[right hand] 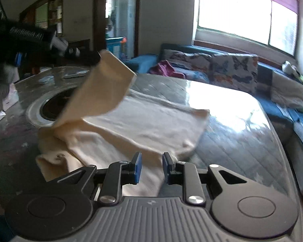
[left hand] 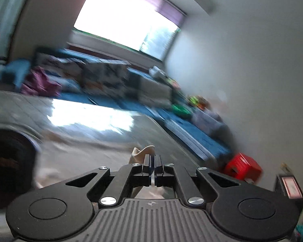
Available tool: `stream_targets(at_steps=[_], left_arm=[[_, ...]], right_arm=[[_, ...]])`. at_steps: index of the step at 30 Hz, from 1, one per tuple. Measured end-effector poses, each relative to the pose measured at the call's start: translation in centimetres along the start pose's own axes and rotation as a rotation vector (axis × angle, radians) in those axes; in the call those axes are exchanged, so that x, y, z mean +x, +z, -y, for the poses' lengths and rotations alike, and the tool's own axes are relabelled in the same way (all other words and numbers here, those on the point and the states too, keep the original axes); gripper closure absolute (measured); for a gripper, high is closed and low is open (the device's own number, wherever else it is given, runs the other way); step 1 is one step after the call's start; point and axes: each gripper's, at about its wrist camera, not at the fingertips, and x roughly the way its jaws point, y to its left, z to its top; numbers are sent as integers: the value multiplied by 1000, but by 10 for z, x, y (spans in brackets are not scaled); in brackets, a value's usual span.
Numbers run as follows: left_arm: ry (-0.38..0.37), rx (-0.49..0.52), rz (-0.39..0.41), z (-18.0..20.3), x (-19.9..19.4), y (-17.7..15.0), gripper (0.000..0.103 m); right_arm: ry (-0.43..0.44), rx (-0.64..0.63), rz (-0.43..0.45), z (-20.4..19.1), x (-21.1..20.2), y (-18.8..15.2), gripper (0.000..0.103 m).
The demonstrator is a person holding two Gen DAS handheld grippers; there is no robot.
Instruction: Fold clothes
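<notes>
A cream garment [right hand: 131,125] lay on the table [right hand: 242,145]. The left gripper [left hand: 154,158], clamped on a corner, lifted it; the right gripper [right hand: 150,166] hovered open near the garment's edge. Mid-fold, seemingly; next, lay the flap across.

Ahead of the right claw [right hand: 150,167], whose pads [right hand: 138,168] are blue, lies a cream cloth [right hand: 143,125]. Beyond it: a blue sofa [right hand: 276,92], butterfly-print cushions [right hand: 232,64], purple clothing [right hand: 167,68].

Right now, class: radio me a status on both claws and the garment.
Left claw shut on cream garment, sleeve lifted. Right claw open over near hem. Round inset in table beside cloth; nothing blocking.
</notes>
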Motion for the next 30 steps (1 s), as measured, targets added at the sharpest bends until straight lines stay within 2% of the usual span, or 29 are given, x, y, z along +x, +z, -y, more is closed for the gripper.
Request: stream_targets(at_steps=[4,7,9,12,25,30], left_arm=[[-62,13,-115,14,31,-26,99],[-70,27,-187,14,41,-42,98],[-78,14,-214,13,38,-48,93],[-62,10,-199,0,25,-46,91],[253,-39,-172,-97,-13,-41,92],[314,-28,-194,-117,-20,-49,93]], right_arm=[[-21,48,-15,8,-4,-12,81],[-21,67,-13,10,-5,-11,81],[-21,79,-10,11,-6,-10,81],[-19,98,-6,13,-6,-8,81],[42,50,-1,-17,44,20,82],[25,16,-39,-22,67,20,82]])
